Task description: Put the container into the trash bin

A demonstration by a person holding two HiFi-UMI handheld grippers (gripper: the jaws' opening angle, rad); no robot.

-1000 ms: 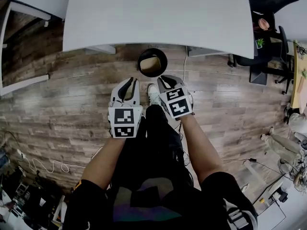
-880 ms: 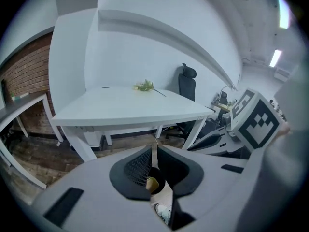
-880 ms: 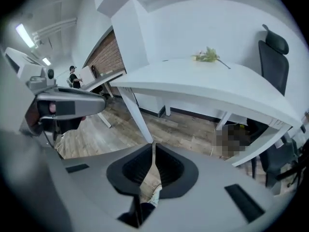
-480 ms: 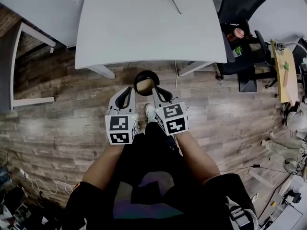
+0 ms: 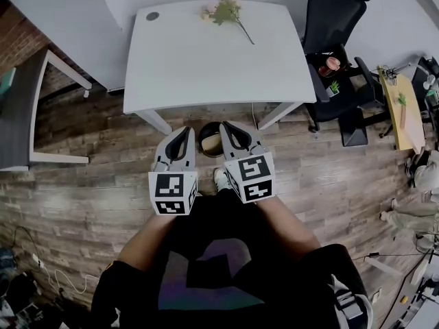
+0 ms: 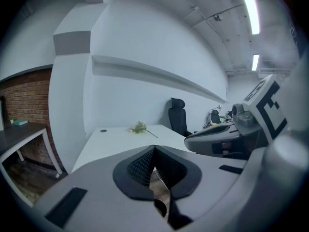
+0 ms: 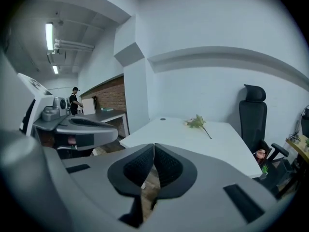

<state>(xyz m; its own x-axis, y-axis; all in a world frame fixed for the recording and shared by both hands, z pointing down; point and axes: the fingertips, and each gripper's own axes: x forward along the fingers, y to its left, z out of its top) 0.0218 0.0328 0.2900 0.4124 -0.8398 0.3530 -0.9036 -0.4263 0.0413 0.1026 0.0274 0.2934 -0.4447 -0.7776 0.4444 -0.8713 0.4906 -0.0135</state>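
Since the container lies inside the trash bin on the floor under the counter's near edge, the task looks finished. The left tongs and right tongs are both pressed together and empty, so nothing remains to grasp next.

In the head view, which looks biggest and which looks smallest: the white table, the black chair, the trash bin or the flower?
1. white table
2. black chair
3. trash bin and flower: these look about the same size. The bin is partly hidden, so I won't rank them.
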